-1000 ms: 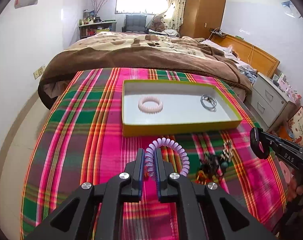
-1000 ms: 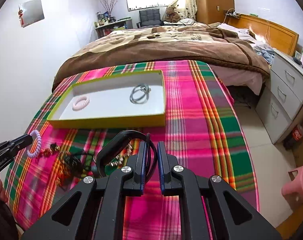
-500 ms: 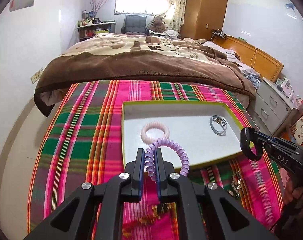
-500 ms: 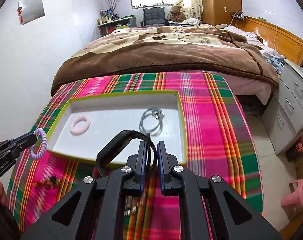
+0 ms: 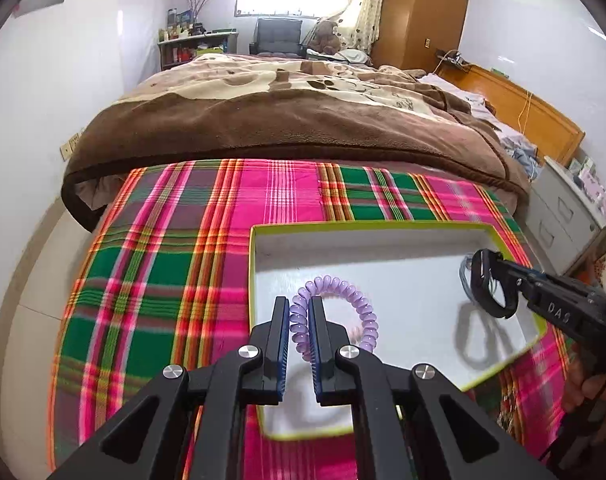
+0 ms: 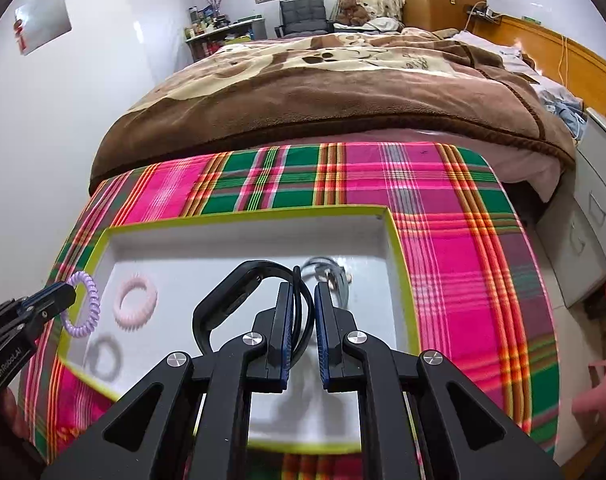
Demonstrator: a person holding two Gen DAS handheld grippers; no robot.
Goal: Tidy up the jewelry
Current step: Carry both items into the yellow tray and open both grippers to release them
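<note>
A shallow box with a yellow-green rim (image 5: 367,225) and white floor lies on the plaid cloth; it also shows in the right wrist view (image 6: 247,214). My left gripper (image 5: 299,312) is shut on a purple spiral bracelet (image 5: 355,296) and holds it above the box's left part. My right gripper (image 6: 303,296) is shut on a black band (image 6: 231,284) and holds it above the box's right part. A pink spiral bracelet (image 6: 136,300) and a grey bracelet (image 6: 327,270) lie in the box.
The plaid-covered table (image 5: 175,248) stands against a bed with a brown blanket (image 5: 287,120). A grey drawer cabinet (image 6: 595,216) stands to the right. A pink stool (image 6: 599,392) is on the floor at the right.
Both grippers have moved forward and over the box with their bracelets still held. The loose jewelry on the cloth has dropped out of view.
</note>
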